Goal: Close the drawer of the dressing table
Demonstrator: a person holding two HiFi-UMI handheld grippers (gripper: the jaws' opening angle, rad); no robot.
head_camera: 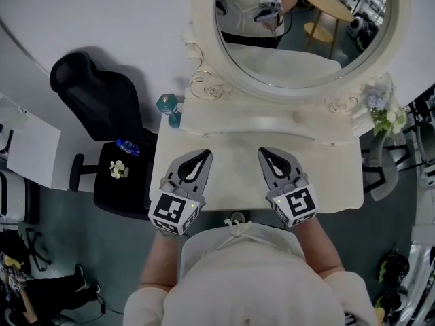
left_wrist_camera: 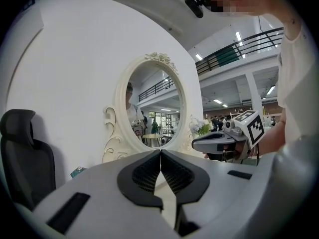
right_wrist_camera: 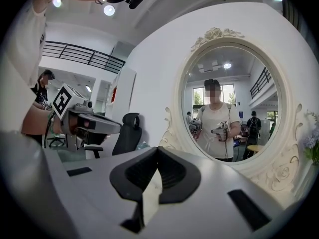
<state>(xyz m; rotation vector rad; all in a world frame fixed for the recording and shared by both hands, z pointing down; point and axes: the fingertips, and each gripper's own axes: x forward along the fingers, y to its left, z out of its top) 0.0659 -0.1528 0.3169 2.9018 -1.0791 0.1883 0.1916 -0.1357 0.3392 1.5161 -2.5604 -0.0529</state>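
Note:
The cream dressing table (head_camera: 336, 182) stands below me, with its oval mirror (head_camera: 299, 39) at the back. A small knob (head_camera: 236, 217) shows at the table's front edge, just before my body; the drawer front behind it is hidden. My left gripper (head_camera: 204, 153) hovers over the left half of the tabletop, jaws shut and empty. My right gripper (head_camera: 266, 151) hovers beside it over the right half, also shut and empty. The left gripper view shows its jaws (left_wrist_camera: 160, 152) meeting and pointing at the mirror. The right gripper view shows the same of the right jaws (right_wrist_camera: 158, 149).
A black office chair (head_camera: 102, 100) stands left of the table, with a blue bottle (head_camera: 127, 147) and small flowers (head_camera: 119, 170) on its seat. A teal object (head_camera: 168, 103) sits at the table's back left corner. A flower bunch (head_camera: 384, 111) stands at the back right.

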